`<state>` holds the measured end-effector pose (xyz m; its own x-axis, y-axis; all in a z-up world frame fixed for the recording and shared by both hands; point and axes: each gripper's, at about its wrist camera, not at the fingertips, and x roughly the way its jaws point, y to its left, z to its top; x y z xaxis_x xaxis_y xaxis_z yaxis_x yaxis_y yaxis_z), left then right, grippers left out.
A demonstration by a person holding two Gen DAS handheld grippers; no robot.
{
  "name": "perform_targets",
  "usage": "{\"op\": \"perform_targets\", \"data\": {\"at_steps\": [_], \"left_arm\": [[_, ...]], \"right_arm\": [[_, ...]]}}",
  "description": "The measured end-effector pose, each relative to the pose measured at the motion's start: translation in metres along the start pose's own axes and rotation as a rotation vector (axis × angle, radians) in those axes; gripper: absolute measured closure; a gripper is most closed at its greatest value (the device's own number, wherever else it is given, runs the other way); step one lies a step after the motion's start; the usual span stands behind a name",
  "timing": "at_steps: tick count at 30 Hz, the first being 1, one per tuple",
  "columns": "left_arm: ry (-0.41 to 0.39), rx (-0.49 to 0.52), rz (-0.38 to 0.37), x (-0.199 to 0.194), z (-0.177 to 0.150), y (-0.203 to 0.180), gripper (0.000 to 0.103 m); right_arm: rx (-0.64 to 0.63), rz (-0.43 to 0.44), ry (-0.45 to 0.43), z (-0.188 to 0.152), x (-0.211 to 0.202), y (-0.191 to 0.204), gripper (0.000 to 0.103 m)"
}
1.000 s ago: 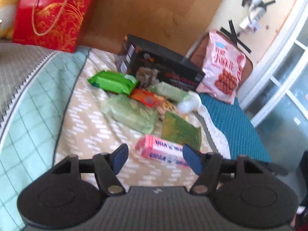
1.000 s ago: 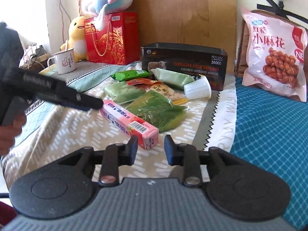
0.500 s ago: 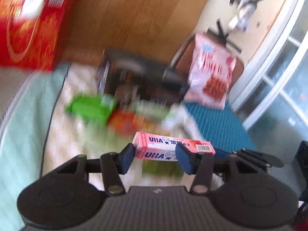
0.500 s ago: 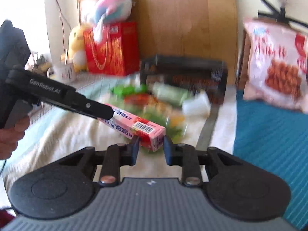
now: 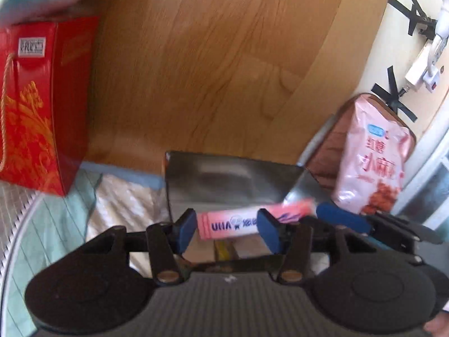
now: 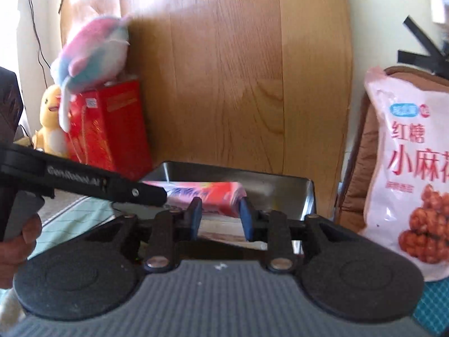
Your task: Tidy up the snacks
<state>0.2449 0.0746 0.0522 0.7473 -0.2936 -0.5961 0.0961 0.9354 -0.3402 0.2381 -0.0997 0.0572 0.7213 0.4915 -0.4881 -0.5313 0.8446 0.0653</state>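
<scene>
Wood panelling fills the background, with a red gift bag on the bedspread to one side and a big pink bag of fried dough twists propped on the other. Between them stands the open dark tin box, and I hold the pink candy box just above its mouth.

Both of my claws grip that one carton. My left gripper is clenched across its printed middle, and my right gripper is clamped on the red end. In the right view the carton hangs over the tin's rim.

To finish this placement well, I judge I should keep the carton level, lower it along the tin's long axis so neither end catches a wall, and let go with one claw before the other so it settles rather than drops.

Much is unclear. Both views are smeared with motion blur, so the print on the carton is only partly legible. My own claw bodies hide the tin's floor and front wall, so I cannot tell what already lies inside. The other snacks are out of sight below the frame.
</scene>
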Motion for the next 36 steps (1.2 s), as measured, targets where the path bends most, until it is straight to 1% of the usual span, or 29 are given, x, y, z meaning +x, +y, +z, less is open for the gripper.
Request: {"op": "perform_targets", "data": {"at_steps": [2, 4, 5, 7, 8, 11, 13, 15, 18, 19, 20, 21, 22, 23, 24, 25, 26, 29, 31, 34, 36], "left_arm": [[-0.008, 0.003, -0.014, -0.004, -0.001, 0.001, 0.047], [-0.039, -0.005, -0.025, -0.017, -0.002, 0.006, 0.046], [-0.06, -0.007, -0.029, -0.025, -0.003, 0.01, 0.044], [-0.104, -0.019, -0.017, -0.043, -0.011, 0.022, 0.033], [-0.108, -0.029, -0.004, -0.049, -0.015, 0.028, 0.033], [-0.078, -0.075, 0.019, -0.055, -0.032, 0.051, 0.033], [-0.019, -0.134, 0.04, -0.046, -0.041, 0.064, 0.033], [0.021, -0.161, 0.052, -0.036, -0.048, 0.07, 0.033], [0.071, -0.146, 0.074, -0.027, -0.061, 0.064, 0.035], [0.064, -0.135, 0.078, -0.027, -0.065, 0.06, 0.034], [0.051, -0.125, 0.083, -0.029, -0.069, 0.057, 0.034], [0.054, -0.122, 0.078, -0.031, -0.072, 0.055, 0.035], [0.054, -0.125, 0.073, -0.033, -0.073, 0.052, 0.035], [0.057, -0.134, 0.063, -0.035, -0.074, 0.051, 0.035], [0.06, -0.146, 0.052, -0.037, -0.076, 0.049, 0.035], [0.062, -0.154, 0.043, -0.04, -0.079, 0.05, 0.035], [0.061, -0.157, 0.038, -0.043, -0.081, 0.049, 0.034], [0.041, -0.133, 0.055, -0.059, -0.09, 0.043, 0.032], [-0.001, -0.116, 0.082, -0.073, -0.095, 0.041, 0.033], [-0.043, -0.112, 0.071, -0.096, -0.104, 0.037, 0.033], [-0.057, -0.105, 0.05, -0.109, -0.109, 0.034, 0.033]], "right_arm": [[-0.001, 0.0, -0.007, -0.003, -0.003, 0.002, 0.064], [0.013, -0.004, -0.042, -0.004, -0.014, -0.001, 0.061], [0.028, 0.001, -0.058, -0.005, -0.019, -0.005, 0.061], [0.066, 0.02, -0.084, -0.012, -0.037, -0.008, 0.061], [0.087, 0.041, -0.087, -0.016, -0.043, -0.009, 0.061], [0.111, 0.136, -0.045, -0.035, -0.052, 0.002, 0.06], [0.074, 0.152, 0.002, -0.045, -0.046, 0.018, 0.059], [0.034, 0.107, 0.042, -0.05, -0.032, 0.033, 0.059], [-0.044, 0.03, 0.064, -0.056, -0.015, 0.043, 0.057], [-0.069, 0.019, 0.084, -0.059, -0.01, 0.044, 0.053], [-0.078, 0.025, 0.09, -0.063, -0.011, 0.044, 0.053], [-0.083, 0.026, 0.089, -0.066, -0.014, 0.044, 0.054], [-0.086, 0.021, 0.094, -0.071, -0.018, 0.044, 0.059], [-0.089, 0.021, 0.092, -0.074, -0.024, 0.045, 0.068], [-0.098, 0.01, 0.088, -0.076, -0.031, 0.046, 0.075], [-0.114, -0.01, 0.084, -0.08, -0.041, 0.049, 0.085], [-0.126, -0.019, 0.08, -0.084, -0.048, 0.051, 0.088], [-0.14, -0.02, 0.074, -0.1, -0.068, 0.057, 0.092], [-0.17, -0.041, 0.061, -0.108, -0.082, 0.065, 0.097], [-0.19, 0.005, 0.042, -0.119, -0.106, 0.078, 0.1], [-0.201, 0.064, 0.055, -0.126, -0.117, 0.089, 0.101]]}}
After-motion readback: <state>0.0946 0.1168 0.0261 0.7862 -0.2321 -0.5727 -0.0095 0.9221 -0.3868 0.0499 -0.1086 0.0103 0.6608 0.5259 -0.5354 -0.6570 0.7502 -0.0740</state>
